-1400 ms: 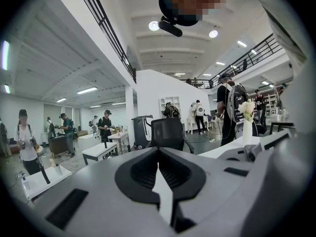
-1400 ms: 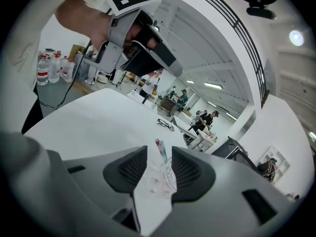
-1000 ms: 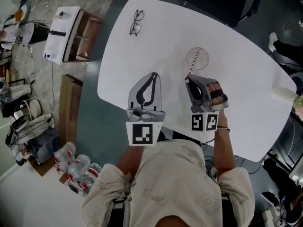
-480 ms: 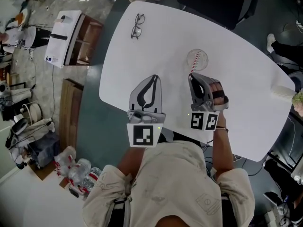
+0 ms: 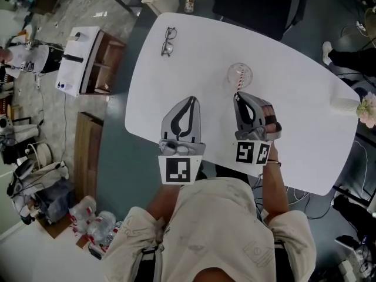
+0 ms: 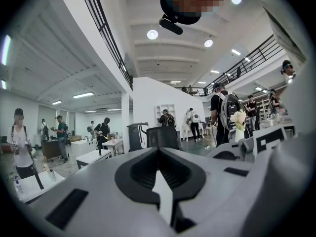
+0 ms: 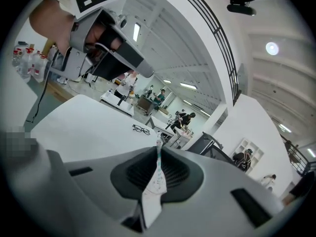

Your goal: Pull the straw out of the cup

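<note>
A clear cup (image 5: 239, 73) stands on the white table (image 5: 294, 122), with a red-and-white striped straw (image 5: 239, 85) leaning out of it toward me. My right gripper (image 5: 237, 96) has just been closing and is shut on the straw's upper end. In the right gripper view the straw (image 7: 158, 158) shows as a thin strip pinched between the jaws of the right gripper (image 7: 157, 154); the cup is hidden below them. My left gripper (image 5: 189, 99) hovers beside it to the left, shut with nothing in it. The left gripper (image 6: 159, 151) looks out level over the room.
Folded glasses (image 5: 168, 42) lie at the table's far left corner, also the glasses (image 7: 142, 129) in the right gripper view. A flower vase (image 5: 363, 107) stands at the right edge. A dark chair (image 5: 258, 4) is beyond the table, and a shelf unit (image 5: 88, 49) on the left floor.
The right gripper's jaws closed onto the straw's top. Both grippers rose a little, the right one taking the straw's end up with it. The cup stayed on the table.
</note>
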The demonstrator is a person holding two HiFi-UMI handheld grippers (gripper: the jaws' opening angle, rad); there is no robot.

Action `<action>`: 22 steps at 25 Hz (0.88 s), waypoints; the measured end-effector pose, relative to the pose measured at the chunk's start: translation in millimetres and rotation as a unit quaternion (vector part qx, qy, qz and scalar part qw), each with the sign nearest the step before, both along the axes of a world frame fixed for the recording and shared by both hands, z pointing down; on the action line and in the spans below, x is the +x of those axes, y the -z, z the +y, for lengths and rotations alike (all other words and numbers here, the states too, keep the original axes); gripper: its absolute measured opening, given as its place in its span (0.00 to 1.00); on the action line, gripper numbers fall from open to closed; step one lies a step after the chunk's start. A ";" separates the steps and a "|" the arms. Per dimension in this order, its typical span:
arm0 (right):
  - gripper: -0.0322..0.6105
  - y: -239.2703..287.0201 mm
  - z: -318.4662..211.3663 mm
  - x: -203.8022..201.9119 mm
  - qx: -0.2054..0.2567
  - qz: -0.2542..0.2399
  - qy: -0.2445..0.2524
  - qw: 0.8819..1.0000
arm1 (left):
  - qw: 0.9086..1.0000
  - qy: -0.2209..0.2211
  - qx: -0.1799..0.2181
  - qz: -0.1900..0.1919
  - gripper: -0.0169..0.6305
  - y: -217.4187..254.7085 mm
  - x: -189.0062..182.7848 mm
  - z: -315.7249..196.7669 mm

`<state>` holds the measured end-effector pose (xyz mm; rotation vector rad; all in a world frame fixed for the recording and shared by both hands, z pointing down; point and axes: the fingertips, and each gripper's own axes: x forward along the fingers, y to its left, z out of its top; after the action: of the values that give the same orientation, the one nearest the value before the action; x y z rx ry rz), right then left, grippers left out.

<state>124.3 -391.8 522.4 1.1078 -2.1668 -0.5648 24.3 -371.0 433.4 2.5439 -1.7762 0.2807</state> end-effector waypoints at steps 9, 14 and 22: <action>0.09 55.0 31.8 0.9 0.024 -0.067 -0.056 0.996 | 0.999 -0.029 0.035 0.023 0.04 31.8 -6.8 31.7; 0.09 83.3 58.4 -1.6 0.044 -0.088 -0.085 0.991 | 0.997 -0.045 0.052 0.040 0.04 49.6 -14.5 53.8; 0.09 118.3 100.3 -3.3 0.072 -0.132 -0.129 0.980 | 0.993 -0.078 0.075 0.046 0.03 61.8 -28.6 82.2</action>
<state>121.0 -291.5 404.1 1.5921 -2.1782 -0.4848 -4.3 -288.9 371.6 2.7532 -1.6291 0.0346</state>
